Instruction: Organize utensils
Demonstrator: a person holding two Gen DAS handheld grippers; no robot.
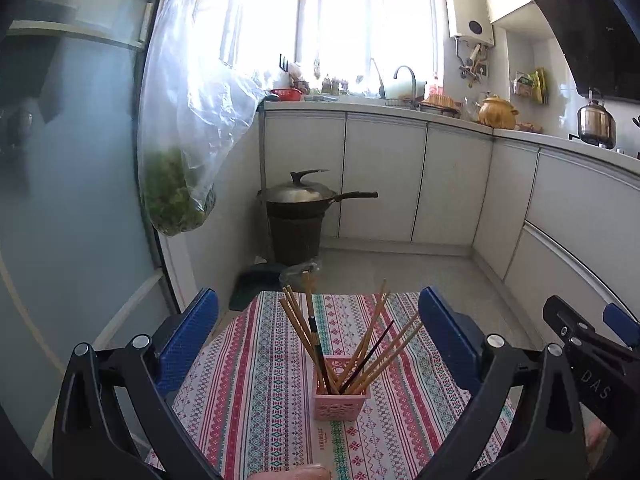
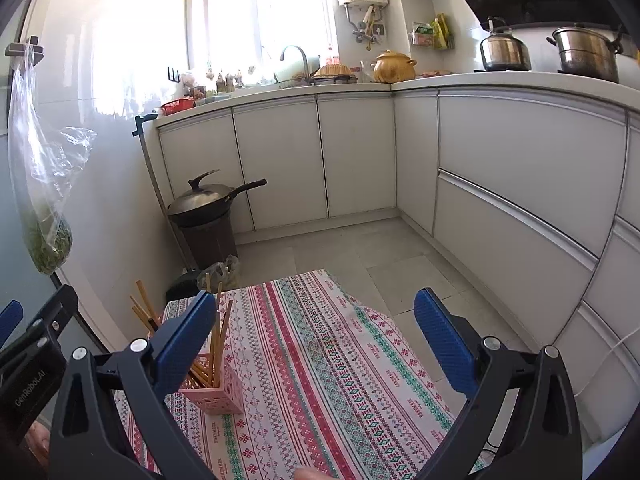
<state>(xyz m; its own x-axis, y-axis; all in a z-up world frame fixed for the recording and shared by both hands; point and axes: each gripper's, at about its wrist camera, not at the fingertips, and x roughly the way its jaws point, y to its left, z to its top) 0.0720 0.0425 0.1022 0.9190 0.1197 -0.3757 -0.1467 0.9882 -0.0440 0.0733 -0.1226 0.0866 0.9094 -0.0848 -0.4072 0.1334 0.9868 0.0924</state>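
Note:
A pink lattice holder (image 1: 340,398) stands on the patterned tablecloth (image 1: 256,380), with several wooden chopsticks (image 1: 374,330) and a dark pair fanned out of it. My left gripper (image 1: 320,330) frames the holder from behind, open, its blue pads (image 1: 188,338) wide apart and touching nothing. In the right wrist view the same holder (image 2: 218,394) sits low at the left, partly hidden by the left blue pad (image 2: 182,346). My right gripper (image 2: 316,344) is open over bare cloth (image 2: 332,360), to the right of the holder, with nothing between its pads.
The small table ends just past the holder, with tiled floor (image 2: 360,248) beyond. A lidded wok on a dark bin (image 1: 296,220) stands by white cabinets (image 1: 380,176). A plastic bag of greens (image 1: 176,160) hangs at the left. The other gripper (image 1: 592,344) shows at the right edge.

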